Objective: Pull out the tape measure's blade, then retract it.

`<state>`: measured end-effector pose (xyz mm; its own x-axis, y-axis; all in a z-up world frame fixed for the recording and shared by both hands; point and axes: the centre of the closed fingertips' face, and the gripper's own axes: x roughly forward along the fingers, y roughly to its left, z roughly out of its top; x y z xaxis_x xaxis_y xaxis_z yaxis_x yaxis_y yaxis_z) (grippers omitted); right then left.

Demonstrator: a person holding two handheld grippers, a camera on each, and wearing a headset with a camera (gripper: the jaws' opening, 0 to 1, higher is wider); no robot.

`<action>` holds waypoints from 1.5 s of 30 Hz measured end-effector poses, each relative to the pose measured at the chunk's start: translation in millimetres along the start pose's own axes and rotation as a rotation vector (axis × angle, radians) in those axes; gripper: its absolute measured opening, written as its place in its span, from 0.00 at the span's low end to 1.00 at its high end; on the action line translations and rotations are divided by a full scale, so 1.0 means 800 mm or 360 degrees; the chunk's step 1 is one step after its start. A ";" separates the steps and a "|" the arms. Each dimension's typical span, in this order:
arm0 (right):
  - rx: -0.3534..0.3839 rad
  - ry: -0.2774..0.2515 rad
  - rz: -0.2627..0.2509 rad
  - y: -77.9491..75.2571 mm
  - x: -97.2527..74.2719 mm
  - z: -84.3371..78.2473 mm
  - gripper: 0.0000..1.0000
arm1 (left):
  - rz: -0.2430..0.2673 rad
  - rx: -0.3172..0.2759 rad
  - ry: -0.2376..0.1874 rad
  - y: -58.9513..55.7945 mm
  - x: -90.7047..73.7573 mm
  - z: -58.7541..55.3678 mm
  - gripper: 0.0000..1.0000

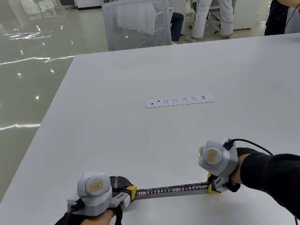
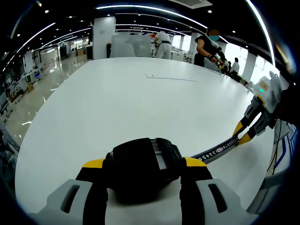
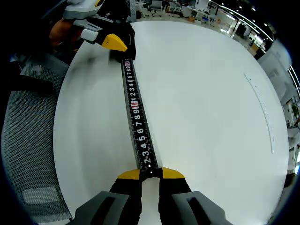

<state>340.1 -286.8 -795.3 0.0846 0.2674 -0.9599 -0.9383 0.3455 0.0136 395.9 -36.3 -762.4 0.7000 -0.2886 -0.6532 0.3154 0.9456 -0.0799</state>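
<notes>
A black tape measure case (image 2: 144, 166) sits clamped between the yellow-tipped jaws of my left gripper (image 1: 127, 191), low at the table's near edge. Its blade (image 1: 171, 189) runs out flat over the white table to my right gripper (image 1: 214, 186), which is shut on the blade's end. In the right gripper view the numbered blade (image 3: 137, 117) stretches from my right gripper (image 3: 150, 173) up to the case (image 3: 123, 41) held by the left gripper. In the left gripper view the blade (image 2: 216, 150) leads right toward the right gripper (image 2: 243, 136).
A white power strip (image 1: 179, 100) lies flat in the middle of the white table (image 1: 140, 79). A mesh chair back (image 1: 136, 23) stands past the far edge, with people standing beyond it. The table's left edge drops to a glossy floor.
</notes>
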 end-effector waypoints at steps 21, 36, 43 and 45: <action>0.0028 -0.0062 -0.0006 0.001 0.002 0.009 0.08 | -0.0002 0.0001 0.0005 -0.001 0.000 0.000 0.58; 0.0013 -0.0041 -0.0004 0.002 0.005 0.014 0.09 | -0.0005 -0.0007 0.0013 -0.001 0.000 -0.001 0.58; 0.0001 -0.0050 0.0005 0.001 0.006 0.016 0.08 | -0.0007 -0.0008 0.0015 -0.001 0.001 -0.001 0.58; 0.0004 -0.0054 0.0004 0.002 0.006 0.017 0.08 | -0.0007 -0.0009 0.0014 -0.001 0.000 -0.001 0.58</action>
<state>343.8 -272.4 -796.0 0.0938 0.2987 -0.9497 -0.9378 0.3469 0.0165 395.4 -37.1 -763.2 0.6928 -0.2914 -0.6596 0.3149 0.9451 -0.0868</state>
